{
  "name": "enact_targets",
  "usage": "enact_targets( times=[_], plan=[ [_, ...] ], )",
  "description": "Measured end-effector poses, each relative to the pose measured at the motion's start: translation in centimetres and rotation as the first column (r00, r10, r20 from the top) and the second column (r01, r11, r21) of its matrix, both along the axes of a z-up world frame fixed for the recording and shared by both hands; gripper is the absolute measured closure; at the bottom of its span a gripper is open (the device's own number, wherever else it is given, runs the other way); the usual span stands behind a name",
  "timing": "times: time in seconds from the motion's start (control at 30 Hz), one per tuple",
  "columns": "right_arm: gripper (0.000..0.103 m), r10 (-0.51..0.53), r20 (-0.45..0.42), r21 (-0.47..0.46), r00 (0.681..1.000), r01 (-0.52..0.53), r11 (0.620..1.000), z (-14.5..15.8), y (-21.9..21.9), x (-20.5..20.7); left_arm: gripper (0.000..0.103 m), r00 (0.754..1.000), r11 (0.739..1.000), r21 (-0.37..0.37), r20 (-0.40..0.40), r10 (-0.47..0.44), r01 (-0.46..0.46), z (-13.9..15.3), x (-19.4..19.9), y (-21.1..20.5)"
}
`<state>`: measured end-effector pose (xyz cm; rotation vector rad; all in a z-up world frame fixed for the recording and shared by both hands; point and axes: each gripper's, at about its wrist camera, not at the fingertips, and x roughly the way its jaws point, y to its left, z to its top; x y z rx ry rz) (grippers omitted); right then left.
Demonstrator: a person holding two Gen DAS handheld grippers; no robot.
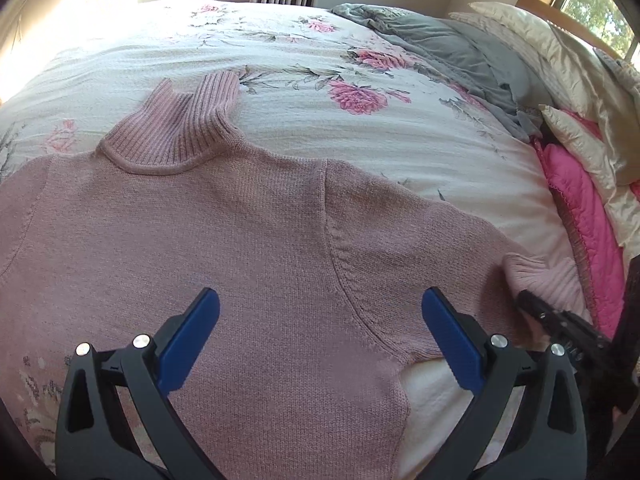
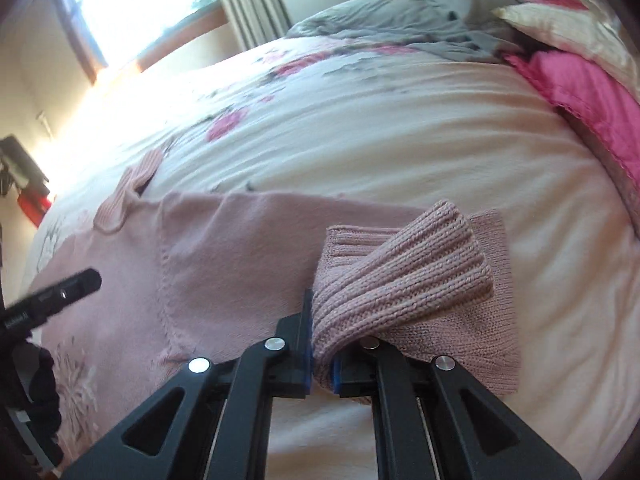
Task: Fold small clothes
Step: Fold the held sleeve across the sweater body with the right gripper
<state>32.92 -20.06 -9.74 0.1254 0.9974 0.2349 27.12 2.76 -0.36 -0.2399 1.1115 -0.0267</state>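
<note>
A pink jumper [image 1: 256, 240] lies flat on a bed [image 1: 320, 128] with a white, flowered cover, its ribbed collar [image 1: 184, 120] pointing to the far side. The left gripper [image 1: 320, 340] hangs over the jumper's body with its blue fingers [image 1: 188, 344] spread wide and nothing between them. The right gripper [image 2: 322, 364] is closed tight on the ribbed cuff [image 2: 400, 276] of the jumper's right sleeve, and the cuff is doubled back over the sleeve near the bed's right edge. A grey blanket [image 1: 448, 48], cream pillows [image 1: 560, 60] and a bright pink quilt [image 1: 588, 220] lie at the far right.
</note>
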Motion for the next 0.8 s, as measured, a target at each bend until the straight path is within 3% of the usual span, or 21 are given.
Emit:
enact_targets(
  times=[0.07, 0.2, 0.3, 0.47, 0.5, 0.6, 0.73, 0.8],
  plan=[
    [0.090, 0.066, -0.015, -0.046, 0.998, -0.066, 0.997, -1.2, 2.6, -0.3, 0.003, 1.000, 0.999, -0.051, -0.015, -0.018, 0.018, -0.1, 0.1, -0.5],
    [0.061, 0.151, -0.019, 0.002, 0.988, -0.151, 0.989, -2.5, 4.4, -2.7, 0.003, 0.997, 0.990, -0.130, -0.044, -0.064, 0.058, -1.1, 0.2, -1.9],
    [0.060, 0.202, -0.014, 0.104, 0.979, -0.199, 0.974, -2.3, 3.5, -5.8, 0.003, 0.993, 0.983, -0.155, -0.063, -0.105, 0.094, -2.2, 0.3, -3.6],
    [0.060, 0.132, 0.011, 0.102, 0.991, -0.133, 0.986, -1.8, 0.3, -10.5, 0.003, 0.974, 0.963, -0.194, -0.094, -0.208, 0.188, -3.5, -0.2, -7.2],
    [0.060, 0.110, 0.015, 0.116, 0.994, -0.111, 0.987, -1.5, -0.4, -11.3, 0.003, 0.971, 0.966, -0.175, -0.110, -0.212, 0.191, -3.9, -0.2, -7.8],
    [0.060, 0.061, 0.026, 0.147, 0.998, -0.064, 0.987, -1.1, -2.4, -13.2, 0.004, 0.975, 0.986, -0.022, -0.147, -0.170, 0.168, -4.9, -0.1, -8.9],
    [0.060, 0.029, 0.037, 0.140, 0.999, -0.034, 0.990, -1.0, -3.3, -14.5, 0.004, 0.972, 0.985, -0.041, -0.164, -0.170, 0.166, -5.8, 0.6, -9.7],
    [0.060, 0.015, 0.040, 0.115, 0.999, -0.019, 0.993, -1.0, -3.3, -14.8, 0.016, 0.967, 0.980, -0.024, -0.164, -0.196, 0.195, -6.2, 1.0, -11.0]
  ],
)
